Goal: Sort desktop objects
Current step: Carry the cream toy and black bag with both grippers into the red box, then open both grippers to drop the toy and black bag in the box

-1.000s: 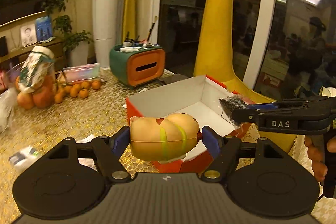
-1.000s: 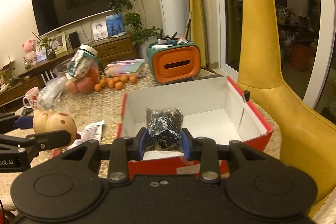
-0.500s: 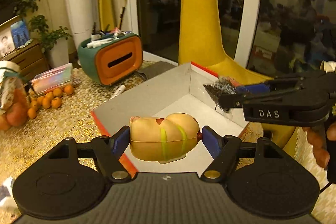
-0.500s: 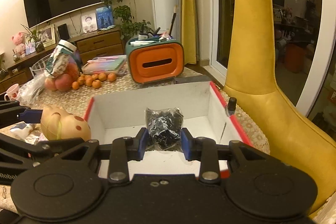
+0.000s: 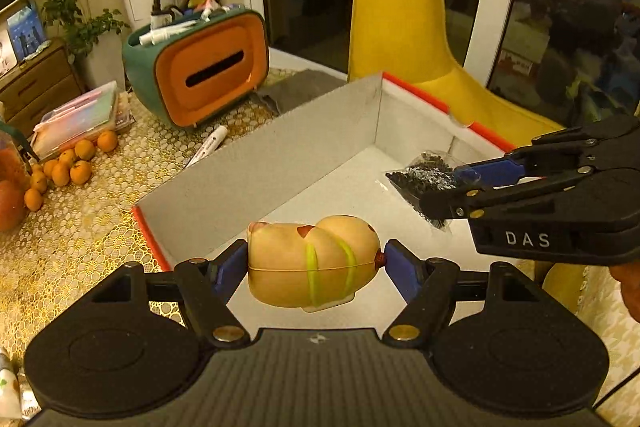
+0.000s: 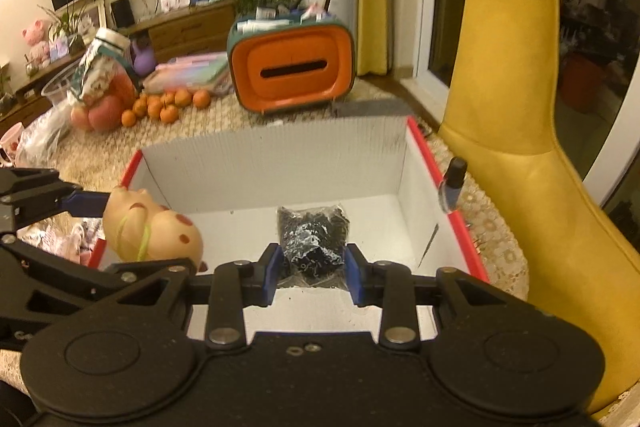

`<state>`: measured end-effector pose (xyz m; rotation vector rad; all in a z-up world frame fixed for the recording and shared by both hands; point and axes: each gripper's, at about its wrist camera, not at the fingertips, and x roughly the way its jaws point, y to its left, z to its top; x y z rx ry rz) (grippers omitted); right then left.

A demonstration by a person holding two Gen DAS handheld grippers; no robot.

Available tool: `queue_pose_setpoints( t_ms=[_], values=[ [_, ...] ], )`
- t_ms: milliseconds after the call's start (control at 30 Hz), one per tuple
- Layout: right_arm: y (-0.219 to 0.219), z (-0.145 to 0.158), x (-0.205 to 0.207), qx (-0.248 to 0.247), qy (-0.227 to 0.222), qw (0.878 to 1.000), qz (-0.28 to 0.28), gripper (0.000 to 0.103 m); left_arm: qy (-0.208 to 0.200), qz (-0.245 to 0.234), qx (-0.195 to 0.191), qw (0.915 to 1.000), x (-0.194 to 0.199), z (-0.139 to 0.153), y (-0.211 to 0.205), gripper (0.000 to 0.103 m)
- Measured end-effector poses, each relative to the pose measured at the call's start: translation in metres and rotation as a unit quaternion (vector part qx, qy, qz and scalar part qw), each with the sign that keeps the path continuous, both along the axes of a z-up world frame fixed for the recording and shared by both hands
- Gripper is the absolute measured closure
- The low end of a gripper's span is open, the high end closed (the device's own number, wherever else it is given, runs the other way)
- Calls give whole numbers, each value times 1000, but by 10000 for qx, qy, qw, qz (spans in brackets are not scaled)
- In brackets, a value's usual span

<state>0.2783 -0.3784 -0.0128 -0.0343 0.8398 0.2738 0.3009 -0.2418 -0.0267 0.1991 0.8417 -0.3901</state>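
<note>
Both grippers loaded, poised over the open box.

Left gripper [image 5: 316, 261] pinches the pig toy [image 5: 312, 261] end to end, low centre of the left wrist view, above the near left corner of the box [image 5: 280, 163]. The toy looks light, hollow and smooth, probably slightly squashy; its rounded ends could slip, so a hold across the fat middle seems safer. Right gripper [image 6: 312, 267] is nearly pressed together, pinching the small clear bag of black bits [image 6: 314, 239], centre of the right wrist view, above the box floor. The bag looks light, limp and crinkly; the film may slide, so it is best taken by its bulk.
</note>
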Motion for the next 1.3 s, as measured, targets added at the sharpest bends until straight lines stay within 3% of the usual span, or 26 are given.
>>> queue_pose_setpoints(
  t_ms=[467, 700, 1000, 1300],
  values=[
    [5, -41, 37, -507, 715, 9961, 139, 70, 950, -215, 604, 9934, 39, -47, -19, 29],
    [3, -47, 44, -615, 953, 9935, 85, 70, 1378, -228, 672, 9879, 45, -62, -21, 28],
    [-3, -52, 48, -666, 1083, 9919, 26, 69, 1592, -256, 661, 9847, 47, -67, -20, 28],
    [-3, -46, 45, -616, 1003, 9931, -6, 50, 1495, -246, 345, 9879, 44, -56, -10, 26]
  ],
)
